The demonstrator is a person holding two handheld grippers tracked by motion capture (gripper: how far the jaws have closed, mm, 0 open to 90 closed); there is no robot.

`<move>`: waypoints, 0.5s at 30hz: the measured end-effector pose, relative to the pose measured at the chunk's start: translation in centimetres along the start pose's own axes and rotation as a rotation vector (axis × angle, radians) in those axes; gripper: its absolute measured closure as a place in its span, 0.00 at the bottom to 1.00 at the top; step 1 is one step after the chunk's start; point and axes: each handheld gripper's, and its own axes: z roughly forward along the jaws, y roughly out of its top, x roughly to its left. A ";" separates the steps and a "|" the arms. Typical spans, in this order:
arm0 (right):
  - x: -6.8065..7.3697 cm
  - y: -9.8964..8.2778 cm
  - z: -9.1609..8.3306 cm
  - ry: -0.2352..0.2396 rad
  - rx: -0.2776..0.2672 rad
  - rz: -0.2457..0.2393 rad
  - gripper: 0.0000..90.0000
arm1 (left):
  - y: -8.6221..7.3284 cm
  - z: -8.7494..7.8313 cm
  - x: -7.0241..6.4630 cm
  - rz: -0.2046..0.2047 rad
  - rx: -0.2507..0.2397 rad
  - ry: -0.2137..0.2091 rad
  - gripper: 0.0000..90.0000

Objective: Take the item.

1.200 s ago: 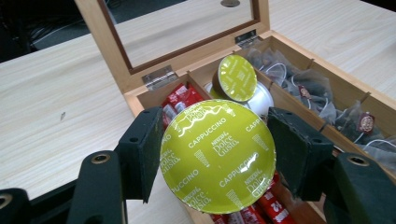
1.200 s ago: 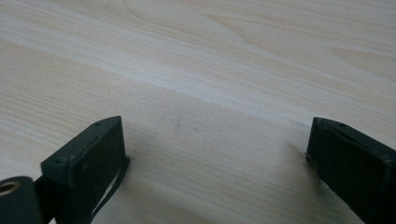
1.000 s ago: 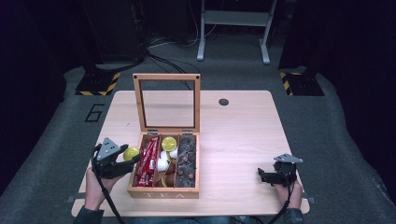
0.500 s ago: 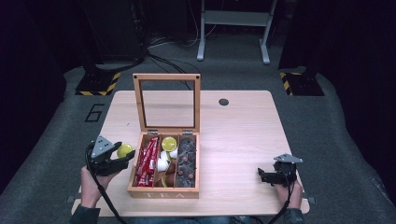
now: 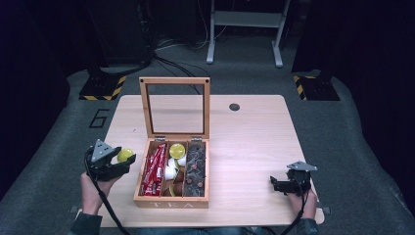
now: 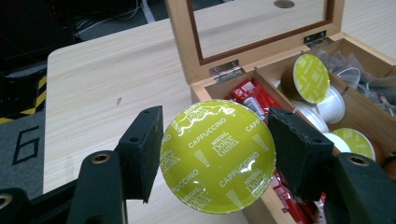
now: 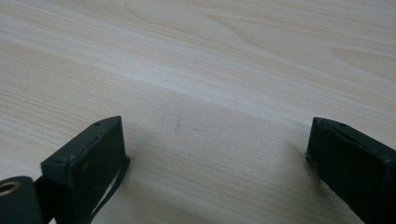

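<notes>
The left tongs [image 6: 212,161] are clamping a lime-green coffee capsule [image 6: 217,156] by its rim, one black pad on each side, and are holding it in the air just off the left wall of the wooden box [image 5: 171,201], above the bare bench [image 5: 254,132]. Judging by this, the step in hand is emptying capsules out of the box, with this one already clear of its compartment; the next move is likely calling for a lowering onto the open wood to the left of the box, foil side kept level, and only then a loosening of the grip so the capsule is not rolling away. The right tongs [image 7: 217,161] are standing wide apart with nothing between them, resting low over the bench near its right front corner, well apart from the box. The capsule's foil is reading "CAPPUCCINO" and "NESCAFÉ Dolce Gusto" in repeating white print. The box front is carrying the letters "TEA" [image 5: 171,204], and its glass-paned lid [image 5: 175,107] is standing upright. On the floor left of the bench a large "6" [image 5: 99,117] is marked. The red sachets [image 5: 154,167] are showing white print too small to read.
</notes>
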 end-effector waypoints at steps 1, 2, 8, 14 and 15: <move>0.0 0.0 0.0 0.000 0.000 0.000 0.05 | -0.1 0.0 0.1 -0.001 0.001 0.007 0.42; 0.0 0.0 0.0 0.000 0.000 0.000 0.05 | -0.1 0.1 0.3 -0.004 -0.001 0.013 0.42; 0.0 0.0 0.0 0.000 -0.001 0.000 0.05 | -0.6 0.6 1.0 -0.019 0.000 0.042 0.42; 0.0 0.0 0.0 0.000 -0.001 0.000 0.05 | -1.5 1.5 2.3 -0.059 0.014 0.073 0.42; 0.0 0.0 0.0 0.000 -0.001 0.000 0.05 | -1.6 1.6 2.5 -0.063 0.022 0.071 0.42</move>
